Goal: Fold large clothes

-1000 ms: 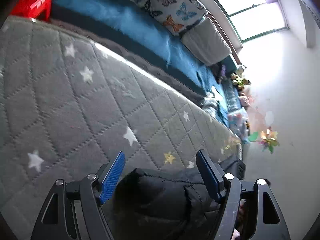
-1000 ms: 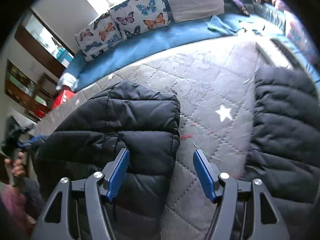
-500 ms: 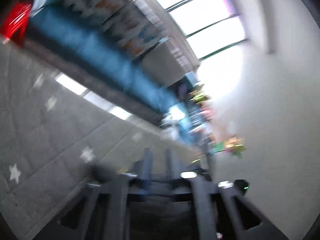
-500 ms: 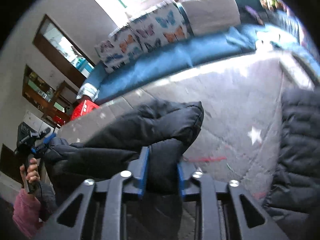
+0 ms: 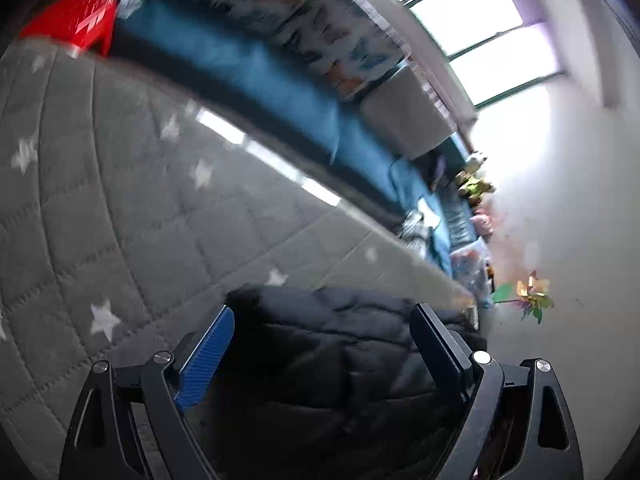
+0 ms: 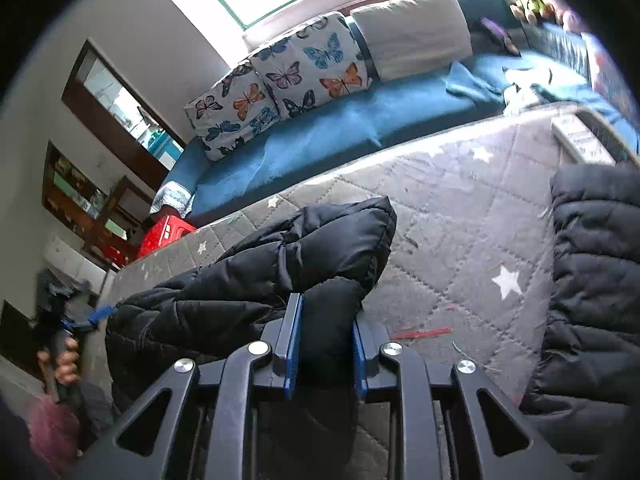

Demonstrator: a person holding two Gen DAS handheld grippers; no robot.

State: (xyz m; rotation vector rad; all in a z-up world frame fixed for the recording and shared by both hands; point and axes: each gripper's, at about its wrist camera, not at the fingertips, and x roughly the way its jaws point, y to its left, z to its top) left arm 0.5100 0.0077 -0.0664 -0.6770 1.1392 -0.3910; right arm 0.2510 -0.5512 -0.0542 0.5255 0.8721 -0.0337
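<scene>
A black quilted puffer jacket [image 6: 256,280] lies on a grey star-patterned quilt [image 6: 460,216]. My right gripper [image 6: 324,344] is shut on a fold of the jacket and holds it raised off the quilt. Another part of the jacket [image 6: 592,280] lies flat at the right. In the left wrist view my left gripper [image 5: 322,340] is open, its blue-padded fingers [image 5: 204,356] on either side of a bulky part of the jacket [image 5: 340,344]. The left gripper [image 6: 90,316] also shows far left in the right wrist view, in the person's hand.
A blue sofa [image 6: 328,136] with butterfly cushions [image 6: 312,68] and a grey cushion [image 6: 412,32] runs along the quilt's far edge. A red crate [image 6: 164,232] stands at the quilt's left corner. Toys [image 5: 472,184] and a pinwheel [image 5: 528,296] are near the white wall.
My right gripper closed on the jacket fold and lifted it. My left gripper closed half a second ago and is open again now, still over the jacket.
</scene>
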